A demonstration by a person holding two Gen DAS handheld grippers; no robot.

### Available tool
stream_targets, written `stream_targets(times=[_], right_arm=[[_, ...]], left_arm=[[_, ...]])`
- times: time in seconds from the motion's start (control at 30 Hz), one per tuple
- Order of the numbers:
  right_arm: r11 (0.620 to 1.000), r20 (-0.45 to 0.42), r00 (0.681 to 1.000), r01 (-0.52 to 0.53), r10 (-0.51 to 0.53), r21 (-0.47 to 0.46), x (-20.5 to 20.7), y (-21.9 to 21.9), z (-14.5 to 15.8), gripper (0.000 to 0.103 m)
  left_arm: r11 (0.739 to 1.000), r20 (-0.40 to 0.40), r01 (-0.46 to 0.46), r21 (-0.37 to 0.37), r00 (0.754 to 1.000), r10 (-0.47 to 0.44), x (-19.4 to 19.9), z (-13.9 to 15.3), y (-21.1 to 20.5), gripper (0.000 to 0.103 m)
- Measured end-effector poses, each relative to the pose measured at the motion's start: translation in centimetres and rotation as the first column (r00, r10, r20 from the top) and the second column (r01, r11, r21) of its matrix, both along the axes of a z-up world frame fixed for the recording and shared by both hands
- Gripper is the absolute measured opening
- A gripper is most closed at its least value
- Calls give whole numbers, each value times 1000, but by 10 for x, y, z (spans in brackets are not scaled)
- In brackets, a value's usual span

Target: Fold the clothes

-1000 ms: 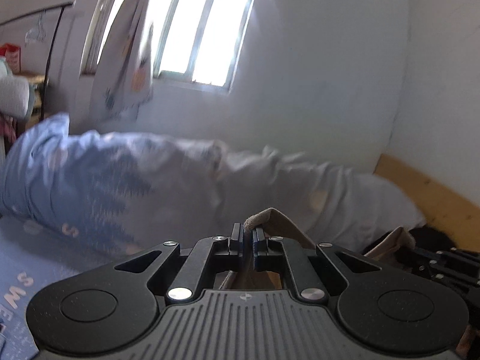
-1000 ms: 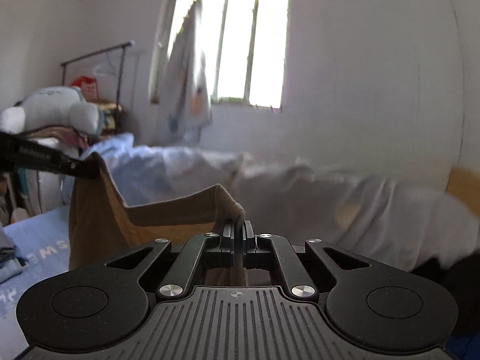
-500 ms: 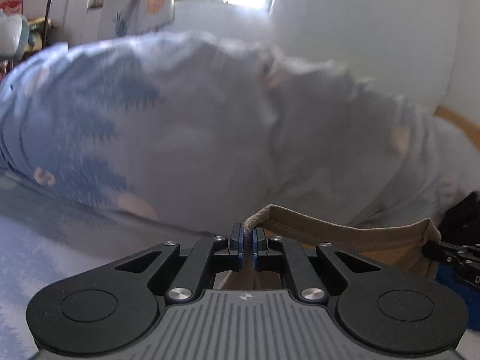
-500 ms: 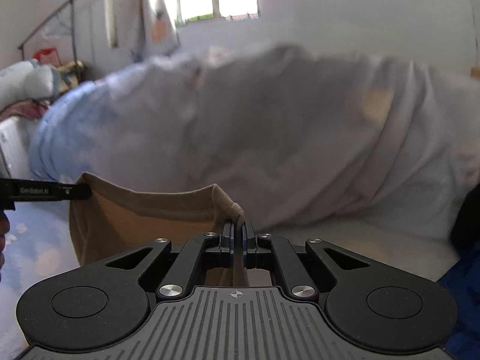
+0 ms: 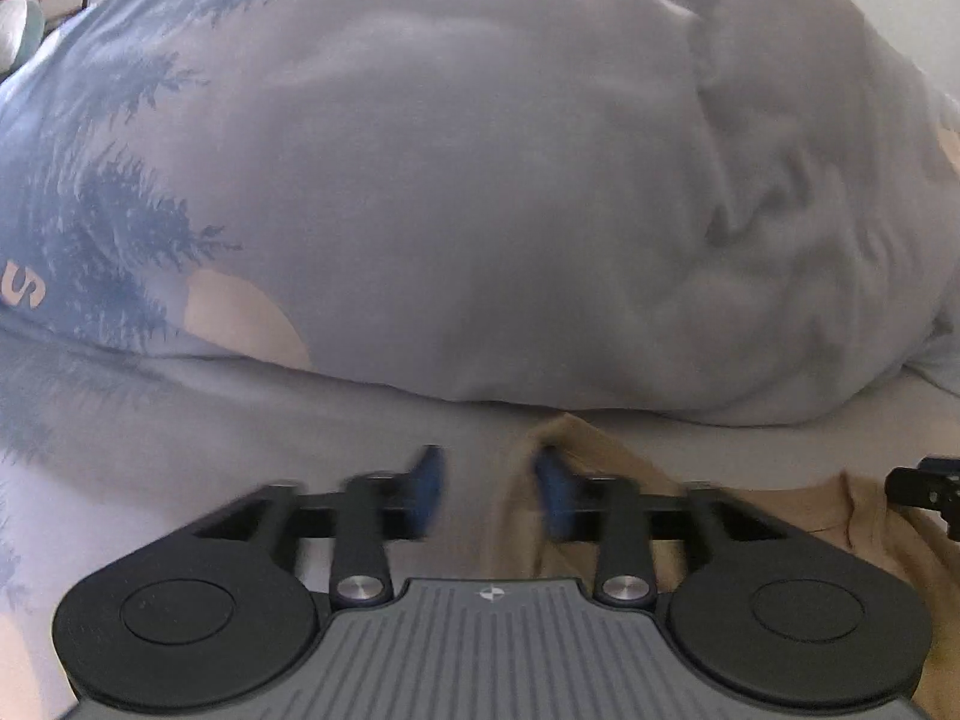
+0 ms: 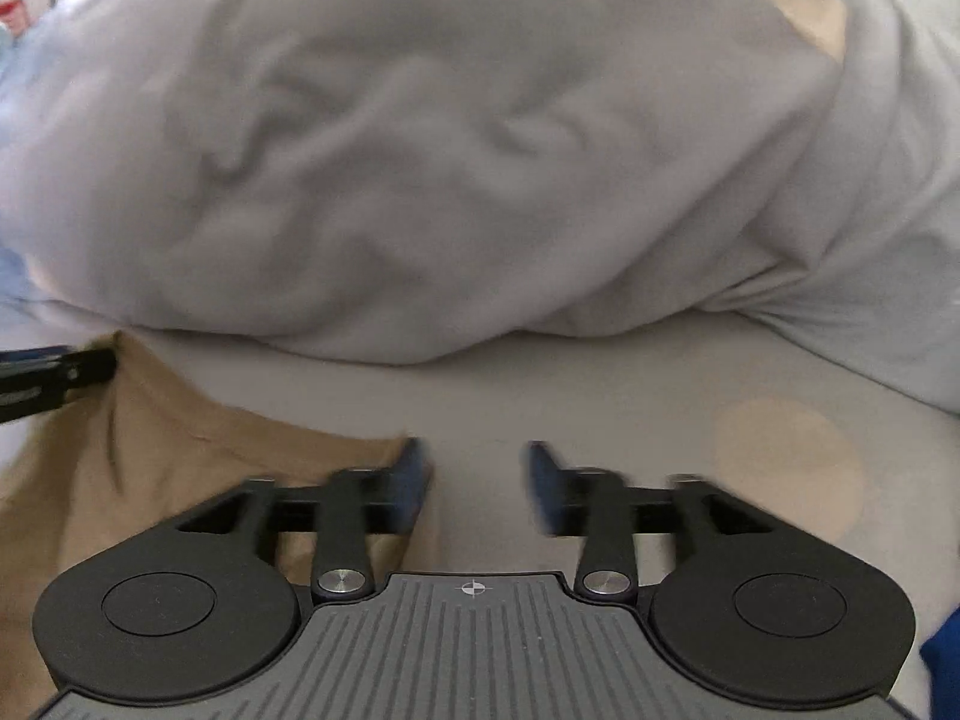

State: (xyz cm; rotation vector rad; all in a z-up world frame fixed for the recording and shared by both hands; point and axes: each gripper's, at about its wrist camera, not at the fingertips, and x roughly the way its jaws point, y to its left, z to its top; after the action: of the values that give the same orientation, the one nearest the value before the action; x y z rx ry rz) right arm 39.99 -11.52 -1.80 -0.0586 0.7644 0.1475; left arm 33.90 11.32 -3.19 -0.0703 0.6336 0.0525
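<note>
Everything here sits on a bed (image 6: 600,396) covered with a pale grey-blue sheet that has big peach dots (image 6: 786,468) printed on it. Right behind the work area a puffy duvet (image 5: 480,180) is heaped up and fills most of both views. On the left wrist view it's light blue with dark blue pine trees (image 5: 132,228), a peach circle and a bit of lettering at the far left edge; on the right wrist view it looks nearly white and heavily creased. A tiny sliver of the room peeks out at the top left corners, too blurry to make out.

The tan garment (image 6: 168,456) lies on the sheet just in front of the duvet, stretched between the two grippers.

The left gripper (image 5: 489,492) has its fingers opening, blue pads well apart, with a corner of the tan cloth lying by the right pad and nothing squeezing it. The right gripper (image 6: 474,486) is doing the same, fingers spreading, the cloth's edge touching or just beside its left pad, bare sheet between the pads. A bit of something bright blue (image 6: 942,672) shows at the bottom right corner.
</note>
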Motion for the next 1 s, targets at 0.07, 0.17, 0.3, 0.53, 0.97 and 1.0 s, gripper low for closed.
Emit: stream_targets(times=[0.07,0.17,0.3,0.53,0.97,1.0], right_arm=[[999,21,999,43,-42,-27,-7,3,1,85],[995,62,995,77,-81,62,-32,-6,15,91],[973,115,989,69,-96,218,-94,-27,51,97],[907,235,971,-59,-45,417,-273,-66,147,103],[860,331,943,-132,-44,492,-547,-113,272,103],[862,346,938,-147,-34,485,-564,-113,280,103]], left_arm=[[1000,8,0,-8,1000,0,-10,1,2,88],[995,34,32,-89,999,-29,-35,12,9,94],[982,101,42,-187,995,-23,-96,44,24,103],[986,237,92,-136,970,-58,-254,131,55,103],[998,373,-18,-65,927,41,-558,304,88,103],[997,381,-23,-71,923,49,-572,308,88,103]])
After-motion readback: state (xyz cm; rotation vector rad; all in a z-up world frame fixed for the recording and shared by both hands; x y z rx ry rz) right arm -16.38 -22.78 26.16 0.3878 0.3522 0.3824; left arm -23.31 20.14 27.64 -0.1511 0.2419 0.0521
